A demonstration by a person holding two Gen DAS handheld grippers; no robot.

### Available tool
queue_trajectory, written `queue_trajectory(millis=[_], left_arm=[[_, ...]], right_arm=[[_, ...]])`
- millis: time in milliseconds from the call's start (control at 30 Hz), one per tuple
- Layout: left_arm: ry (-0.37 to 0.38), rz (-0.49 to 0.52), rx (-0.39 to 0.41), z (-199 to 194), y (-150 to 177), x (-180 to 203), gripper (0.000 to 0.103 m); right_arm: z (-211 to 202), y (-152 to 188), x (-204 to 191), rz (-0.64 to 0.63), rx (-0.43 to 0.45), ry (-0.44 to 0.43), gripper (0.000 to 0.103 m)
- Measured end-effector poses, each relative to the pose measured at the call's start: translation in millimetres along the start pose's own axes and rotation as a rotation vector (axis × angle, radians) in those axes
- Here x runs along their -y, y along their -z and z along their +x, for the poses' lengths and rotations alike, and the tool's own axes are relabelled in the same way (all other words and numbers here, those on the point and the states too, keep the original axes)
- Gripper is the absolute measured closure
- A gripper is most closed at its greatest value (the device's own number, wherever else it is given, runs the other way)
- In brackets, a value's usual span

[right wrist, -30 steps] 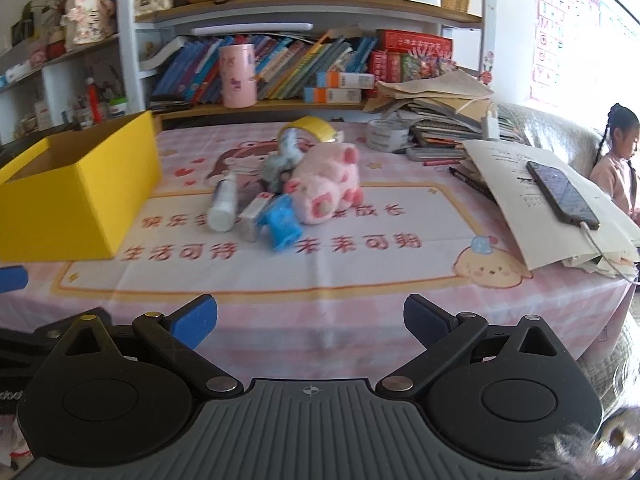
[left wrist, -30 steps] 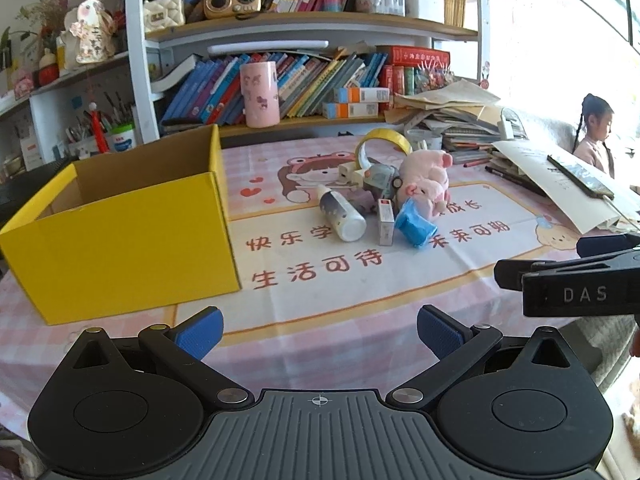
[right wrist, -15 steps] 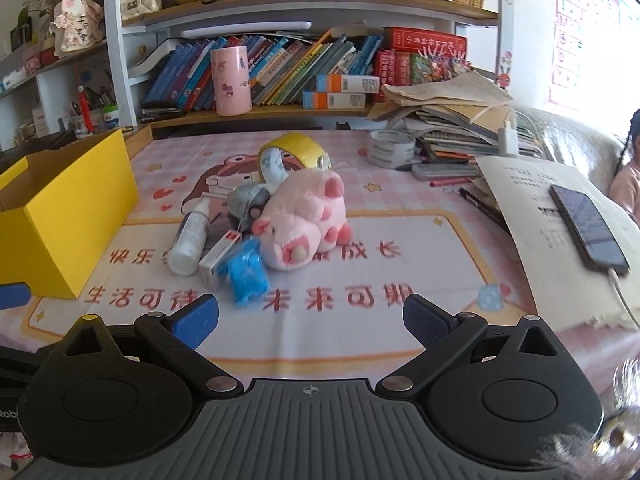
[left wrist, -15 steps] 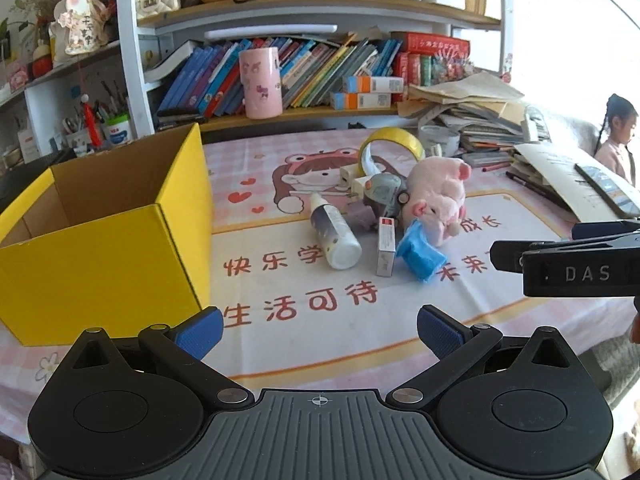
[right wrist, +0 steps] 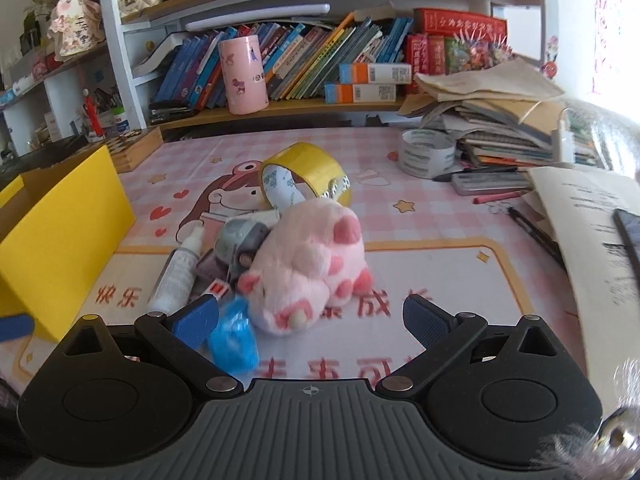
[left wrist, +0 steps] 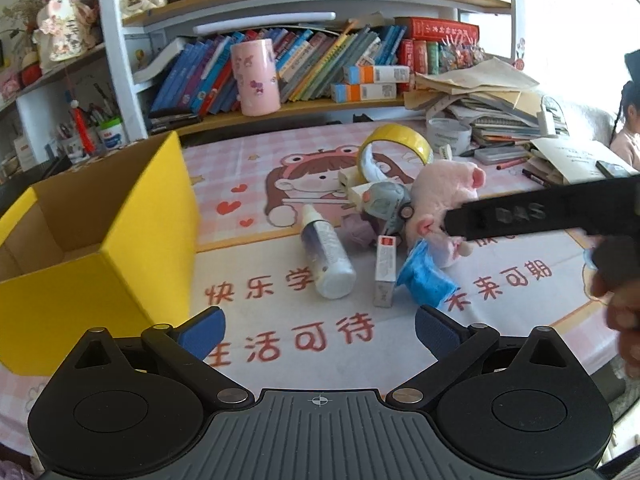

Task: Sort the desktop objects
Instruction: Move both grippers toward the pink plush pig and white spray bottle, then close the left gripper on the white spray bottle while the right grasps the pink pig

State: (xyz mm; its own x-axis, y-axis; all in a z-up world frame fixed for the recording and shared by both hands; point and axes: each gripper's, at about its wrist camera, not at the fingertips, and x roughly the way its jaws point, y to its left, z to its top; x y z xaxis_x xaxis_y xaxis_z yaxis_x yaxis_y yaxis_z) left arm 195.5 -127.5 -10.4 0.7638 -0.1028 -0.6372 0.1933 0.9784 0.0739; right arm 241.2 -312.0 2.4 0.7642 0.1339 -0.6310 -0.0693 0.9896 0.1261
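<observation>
A heap of small things lies mid-table: a pink plush pig [right wrist: 308, 268] [left wrist: 444, 196], a yellow tape roll [right wrist: 308, 178] [left wrist: 394, 148], a white spray bottle [left wrist: 328, 256] [right wrist: 178, 270], a small white box [left wrist: 386, 268], a blue crumpled packet [left wrist: 426, 280] [right wrist: 234, 338] and a grey toy [left wrist: 386, 202] [right wrist: 238, 242]. An open yellow cardboard box [left wrist: 96, 248] [right wrist: 60, 232] stands at the left. My right gripper [right wrist: 312, 320] is open just in front of the pig. My left gripper [left wrist: 320, 328] is open, short of the bottle and small box.
Shelves of books and a pink cup [left wrist: 256, 76] line the back. A white tape roll [right wrist: 428, 152], stacked papers [right wrist: 492, 120], pens and a phone [right wrist: 628, 236] crowd the right side. The right tool's black arm [left wrist: 540, 212] crosses the left wrist view. A person [left wrist: 628, 128] sits far right.
Both grippers have moved forward toward the heap, which now looms larger. The right gripper has closed in on the pig; the yellow box has slid toward the left edge of both views.
</observation>
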Motion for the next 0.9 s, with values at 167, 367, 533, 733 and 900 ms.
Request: queue_trajectory(millis=[167,367,533,733,900], left_arm=[[0.061,0.009,-0.034,17,-8,11,0.015],[0.004,-0.113,-0.038,30,-20,-1,0.036],[0.003,-0.132,-0.022,44,-38,-4,0.050],[0.024,-0.104,-0.115,89,-51,-5,0.056],[-0.002,-0.103,-0.162,108,-48,-8,0.068]], right_arm=[[30,-19,4,0.019,-0.032,-0.002,0.003],[59,-32,10,0.036,-0.081,-0.008,0.004],[64,-31,17,0.058,-0.087,-0.027,0.018],[64,-35,17,0.046,-0.099,-0.056,0.021],[69,-38,18,0.056,-0.115,-0.076,0.021]])
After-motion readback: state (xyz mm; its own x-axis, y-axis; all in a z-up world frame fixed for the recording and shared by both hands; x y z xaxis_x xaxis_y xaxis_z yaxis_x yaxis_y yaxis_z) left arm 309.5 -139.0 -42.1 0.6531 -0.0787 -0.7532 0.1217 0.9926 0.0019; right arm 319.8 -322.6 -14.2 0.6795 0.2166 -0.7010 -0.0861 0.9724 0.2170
